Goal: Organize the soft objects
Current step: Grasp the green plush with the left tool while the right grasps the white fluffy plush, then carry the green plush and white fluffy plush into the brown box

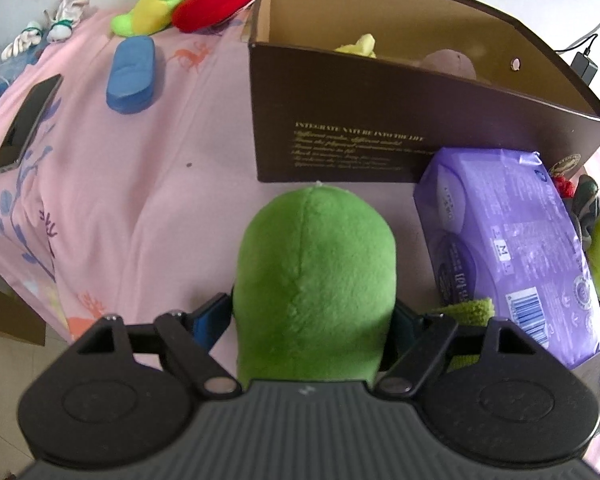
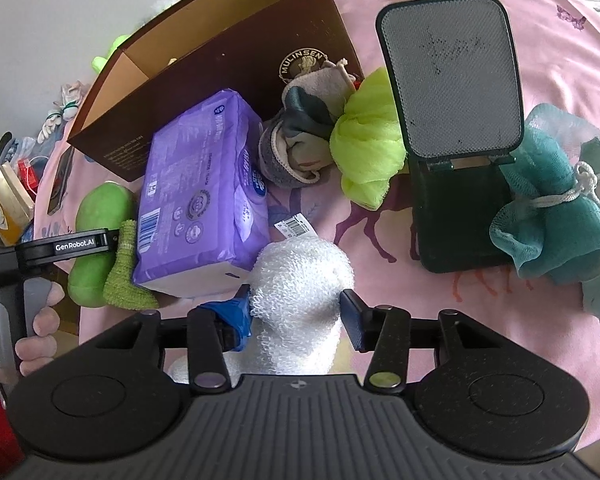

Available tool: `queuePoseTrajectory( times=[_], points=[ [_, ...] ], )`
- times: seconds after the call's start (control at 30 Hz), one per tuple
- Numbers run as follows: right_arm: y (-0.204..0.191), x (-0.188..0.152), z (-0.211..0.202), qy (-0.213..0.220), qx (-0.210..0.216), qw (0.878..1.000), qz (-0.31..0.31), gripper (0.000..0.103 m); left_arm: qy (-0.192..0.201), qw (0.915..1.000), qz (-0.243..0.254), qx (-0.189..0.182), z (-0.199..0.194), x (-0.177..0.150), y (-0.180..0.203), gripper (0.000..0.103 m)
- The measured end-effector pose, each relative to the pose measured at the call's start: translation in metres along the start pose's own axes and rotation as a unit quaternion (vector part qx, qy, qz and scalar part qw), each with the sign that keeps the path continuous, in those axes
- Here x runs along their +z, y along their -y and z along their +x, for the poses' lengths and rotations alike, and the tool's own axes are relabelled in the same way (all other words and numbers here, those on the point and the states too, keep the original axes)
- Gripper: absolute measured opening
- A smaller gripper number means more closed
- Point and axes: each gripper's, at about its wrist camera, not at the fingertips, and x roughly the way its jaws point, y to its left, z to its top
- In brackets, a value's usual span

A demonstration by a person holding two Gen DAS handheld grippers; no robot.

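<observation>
Left gripper (image 1: pixel 312 320): fingers straddle the green plush toy (image 1: pixel 314 276), spread wide; the pads look close against its sides, but I cannot tell whether they press or have let go. Right gripper (image 2: pixel 296 314): the white mesh sponge (image 2: pixel 300 276) sits between the fingers; the left pad touches it, the right pad (image 2: pixel 354 314) stands slightly off, so it reads as released or nearly so. Both soft things lie on the pink sheet (image 1: pixel 148 184) near its front edge, outside the box. Just beside the plush lies a purple pack (image 1: pixel 508 248), which leans against the front wall of the brown cardboard box (image 1: pixel 380 120). Box is open; a yellow-green toy (image 1: pixel 360 45) and a brownish one (image 1: pixel 448 62) are already inside. Farther out, along the sheet's far edge: blue slipper (image 1: pixel 132 74), red plush (image 1: pixel 214 2), yellow-green plush (image 1: pixel 160 0). Judged step: pick-up or set-down of plush and sponge, transfer into box pending. Next move needs a firm squeeze, then a lift over the box wall.
</observation>
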Motion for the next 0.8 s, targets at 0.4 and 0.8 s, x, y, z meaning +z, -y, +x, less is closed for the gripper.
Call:
queuePoseTrajectory(
  times=[0.4,0.8],
  points=[
    [0.013,-0.001,0.013,-0.040,0.025,0.997,0.058,0.038,-0.003,0.9996,0.018,0.020,-0.002,0.002,0.008,0.073],
    [0.018,-0.009,-0.002,-0.029,0.027,0.998,0.056,0.028,-0.003,0.9999,0.009,0.005,-0.019,0.002,0.009,0.068]
  ],
)
